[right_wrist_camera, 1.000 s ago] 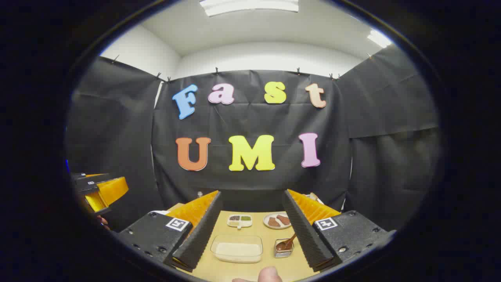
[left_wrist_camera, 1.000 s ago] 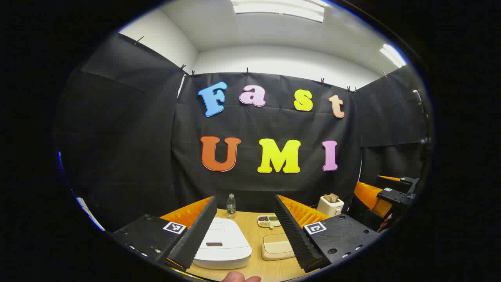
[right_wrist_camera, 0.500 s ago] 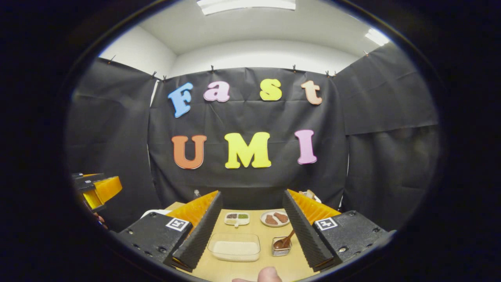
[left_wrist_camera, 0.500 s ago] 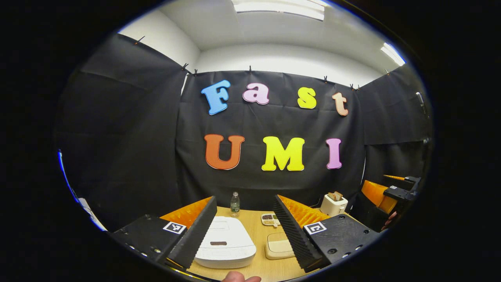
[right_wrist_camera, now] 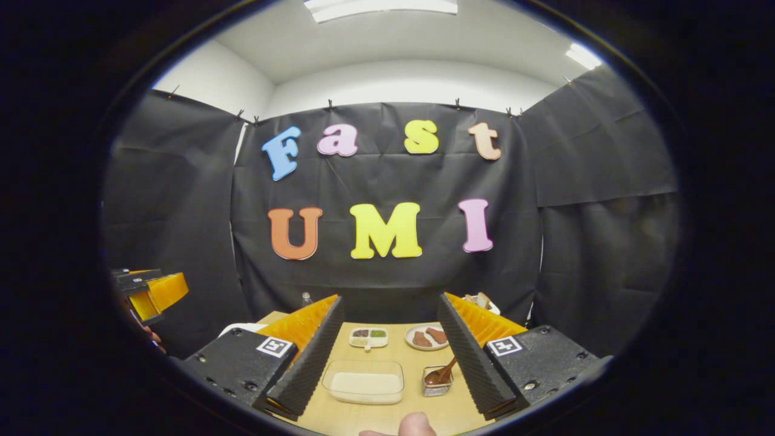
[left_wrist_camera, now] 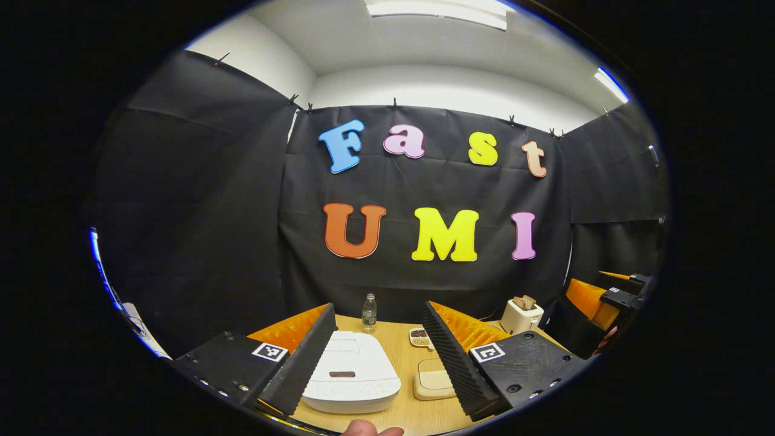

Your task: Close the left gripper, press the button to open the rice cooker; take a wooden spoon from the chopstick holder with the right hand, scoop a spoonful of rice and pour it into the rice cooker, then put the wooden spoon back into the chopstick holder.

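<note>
The white rice cooker point(left_wrist_camera: 351, 378) sits lid down on the wooden table point(left_wrist_camera: 399, 351), low between the fingers of my left gripper point(left_wrist_camera: 378, 306), which is open and holds nothing. In the right gripper view, a clear box of rice point(right_wrist_camera: 363, 384) lies ahead, with the chopstick holder point(right_wrist_camera: 437, 386) just to its right. A wooden spoon point(right_wrist_camera: 445, 370) leans in the holder. My right gripper point(right_wrist_camera: 390, 300) hangs open and empty above and short of both. The box of rice point(left_wrist_camera: 433, 381) also lies right of the cooker.
A water bottle point(left_wrist_camera: 369, 312) stands at the table's back, a toaster point(left_wrist_camera: 524, 315) at the back right. A small divided dish point(right_wrist_camera: 368, 337) and a plate of brown food point(right_wrist_camera: 425, 337) lie behind the rice box. A person's fingertip point(right_wrist_camera: 415, 424) shows at the bottom edge.
The left gripper view has swung slightly left, so the cooker and wall sit a little further right. The right gripper view tipped down slightly, then held. Both grippers stay open.
</note>
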